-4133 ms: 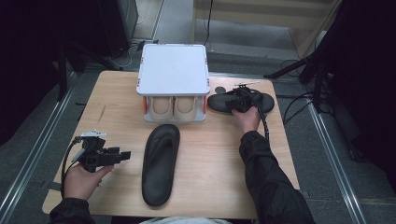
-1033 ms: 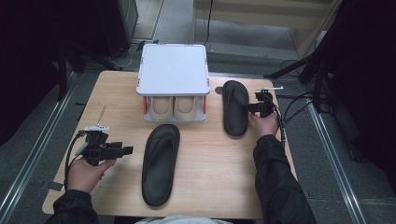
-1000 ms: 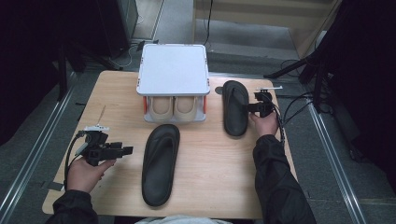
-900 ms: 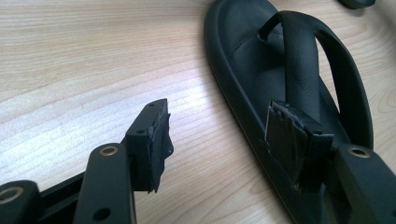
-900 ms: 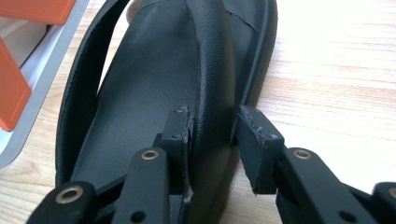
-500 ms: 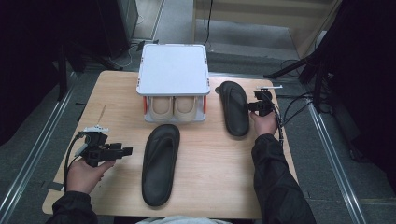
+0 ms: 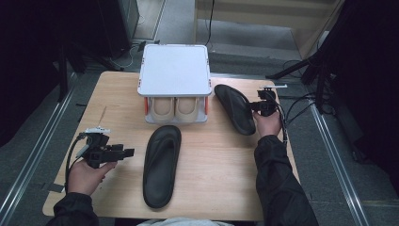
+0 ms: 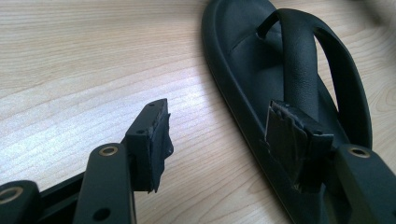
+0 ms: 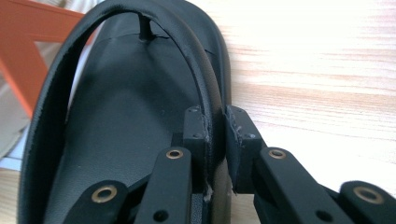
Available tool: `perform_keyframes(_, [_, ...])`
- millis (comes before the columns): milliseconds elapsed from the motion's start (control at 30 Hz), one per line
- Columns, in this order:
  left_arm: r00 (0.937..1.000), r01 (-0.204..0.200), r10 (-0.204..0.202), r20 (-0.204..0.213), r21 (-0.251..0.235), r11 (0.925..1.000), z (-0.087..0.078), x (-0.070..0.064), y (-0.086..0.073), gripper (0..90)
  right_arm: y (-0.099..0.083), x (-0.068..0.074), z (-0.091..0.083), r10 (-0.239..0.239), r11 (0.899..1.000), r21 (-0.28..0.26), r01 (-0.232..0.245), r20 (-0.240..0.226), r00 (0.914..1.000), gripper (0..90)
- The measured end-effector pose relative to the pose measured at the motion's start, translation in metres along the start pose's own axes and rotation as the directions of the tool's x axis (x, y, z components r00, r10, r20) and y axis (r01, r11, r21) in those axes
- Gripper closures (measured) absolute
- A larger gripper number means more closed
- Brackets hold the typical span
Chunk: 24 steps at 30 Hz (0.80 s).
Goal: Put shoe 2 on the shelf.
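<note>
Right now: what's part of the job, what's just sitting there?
In play:
- right gripper, shut on far flip-flop's strap
- near flip-flop
- left gripper, open beside it

Idle:
- white shoe rack
- beige shoes inside it

A light wooden table with rounded corners carries everything here. At its twelve o'clock edge stands a white two-tier plastic rack with orange posts, a pair of beige shoes tucked on its lower level. Near the middle, toward six o'clock, a black rubber flip-flop lies flat, strap up. At two o'clock a second black rubber flip-flop rests slantwise, just beside the rack.
</note>
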<state>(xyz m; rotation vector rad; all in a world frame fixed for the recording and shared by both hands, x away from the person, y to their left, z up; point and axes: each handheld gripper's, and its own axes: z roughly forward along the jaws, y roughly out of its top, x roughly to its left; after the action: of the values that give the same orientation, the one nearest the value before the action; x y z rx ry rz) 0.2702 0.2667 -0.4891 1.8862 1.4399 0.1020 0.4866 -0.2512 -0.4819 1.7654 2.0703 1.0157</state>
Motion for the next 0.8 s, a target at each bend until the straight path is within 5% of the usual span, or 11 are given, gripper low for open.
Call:
perform_keyframes(567, [0.9993,-0.019,0.019,0.032,0.015,0.9997,0.006,-0.004,0.006,42.0,-0.014,0.008,-0.032,-0.037,0.999,-0.013,0.037,0.003,0.9993,80.8])
perform_keyframes(800, [0.9956,-0.075,0.076,0.055,-0.023,0.9969,0.009,-0.007,0.011,50.9,-0.028,0.012,-0.051,-0.043,0.999,-0.018,0.042,-0.010,0.9990,80.8])
